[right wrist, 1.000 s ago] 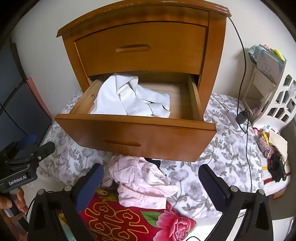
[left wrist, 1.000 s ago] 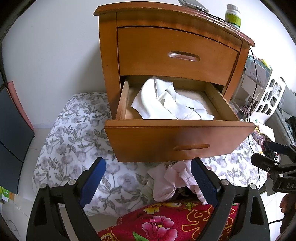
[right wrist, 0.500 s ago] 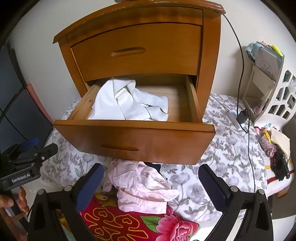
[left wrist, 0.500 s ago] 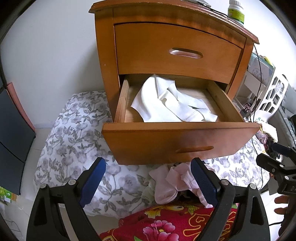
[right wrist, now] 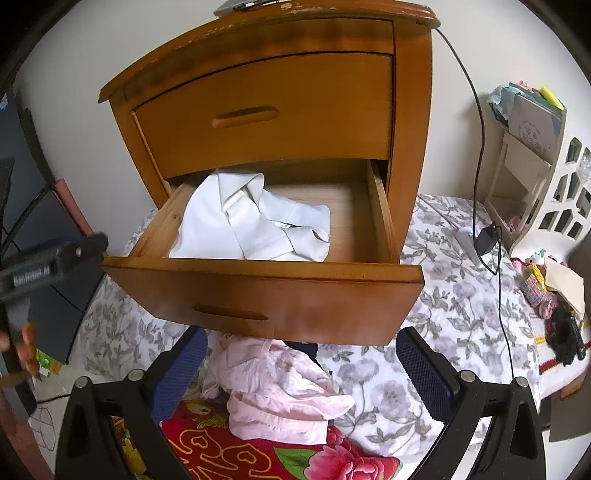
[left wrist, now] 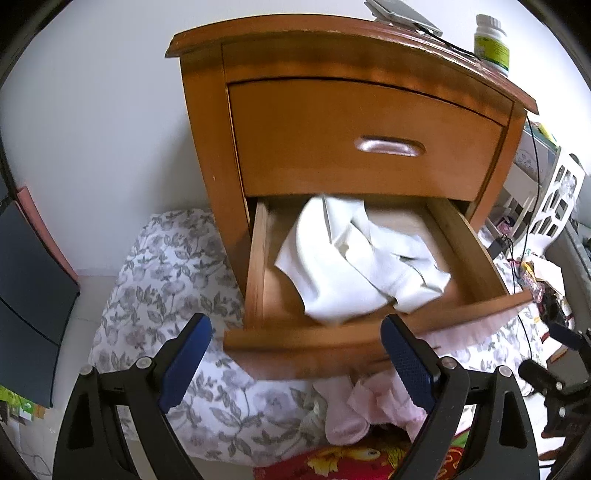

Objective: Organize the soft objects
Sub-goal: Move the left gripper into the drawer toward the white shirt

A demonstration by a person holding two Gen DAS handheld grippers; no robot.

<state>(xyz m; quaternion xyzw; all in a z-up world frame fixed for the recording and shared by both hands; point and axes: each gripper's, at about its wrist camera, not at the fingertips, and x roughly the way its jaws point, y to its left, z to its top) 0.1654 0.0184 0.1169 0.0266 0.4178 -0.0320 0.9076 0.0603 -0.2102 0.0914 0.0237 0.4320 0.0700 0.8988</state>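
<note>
Your left gripper [left wrist: 295,354] is spread wide with nothing between its blue pads [left wrist: 186,356], and your right gripper [right wrist: 301,369] is just as wide and just as empty. Nearest you, under the right gripper, a red flowered blanket [right wrist: 258,458] lies at the bottom edge, and a crumpled pink garment [right wrist: 273,387] sits on it and on the grey floral quilt [right wrist: 436,332] beyond; from the left wrist the same pink garment [left wrist: 369,406] shows below the right-hand pad, partly hidden by it. Just past the pink garment stands the wooden nightstand [right wrist: 410,110], its lower drawer [right wrist: 258,291] pulled well out so that the front overhangs the garment's far edge. In the left wrist view the drawer front [left wrist: 314,343] is blurred. Inside the drawer a white shirt [right wrist: 255,225] lies rumpled toward the left and back, with bare wood showing to its right; from the left wrist the shirt [left wrist: 351,266] reaches close to the front wall. The upper drawer [left wrist: 362,136] above it is closed. On the nightstand's top, at the far right, stands a white bottle [left wrist: 491,40] with a green label, and a flat grey device [left wrist: 402,14] lies at the back edge. A black cable [right wrist: 480,147] runs down the nightstand's right side to a plug on the quilt. Each gripper shows at the edge of the other's view, the left one [right wrist: 48,258] with fingers [right wrist: 27,347] around its handle.
</note>
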